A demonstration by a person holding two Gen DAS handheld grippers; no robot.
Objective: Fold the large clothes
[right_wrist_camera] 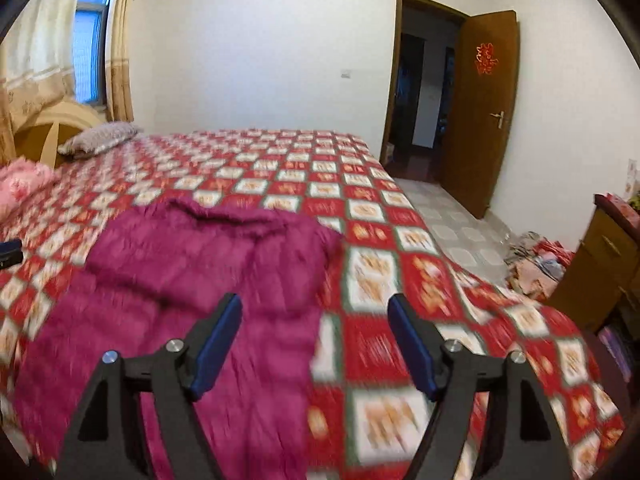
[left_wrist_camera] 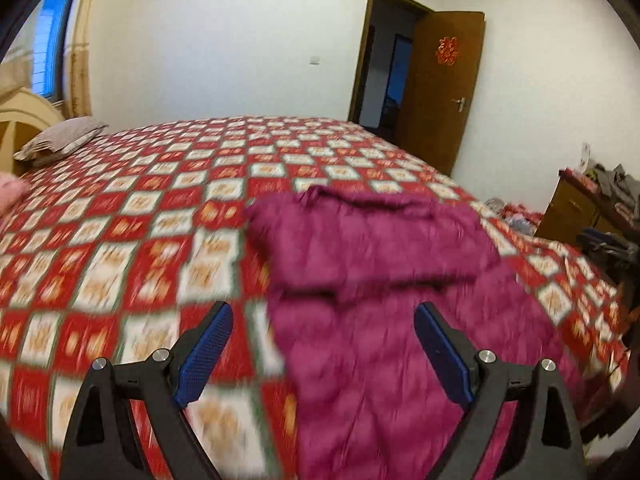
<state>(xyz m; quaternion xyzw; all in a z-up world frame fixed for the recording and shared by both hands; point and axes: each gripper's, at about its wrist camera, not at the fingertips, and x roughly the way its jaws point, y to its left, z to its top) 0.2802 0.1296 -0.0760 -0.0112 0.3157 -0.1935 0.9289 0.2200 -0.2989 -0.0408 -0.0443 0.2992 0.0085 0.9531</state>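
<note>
A large magenta padded garment (left_wrist_camera: 384, 280) lies spread on the bed, its far part folded over into a thicker layer. In the right wrist view the same garment (right_wrist_camera: 188, 280) fills the lower left. My left gripper (left_wrist_camera: 322, 312) hovers open above the garment's left edge, nothing between its blue pads (left_wrist_camera: 204, 356). My right gripper (right_wrist_camera: 316, 304) is open too, over the garment's right edge and the bedspread, with its jaws empty. Both views are blurred by motion.
The bed carries a red and white checked spread (left_wrist_camera: 140, 220). A grey pillow (right_wrist_camera: 100, 138) and pink bedding (right_wrist_camera: 20, 188) lie near the headboard. A wooden cabinet (right_wrist_camera: 600, 264) and a pile of clutter (right_wrist_camera: 536, 260) stand to the right; beyond, a brown door (right_wrist_camera: 480, 112) is open.
</note>
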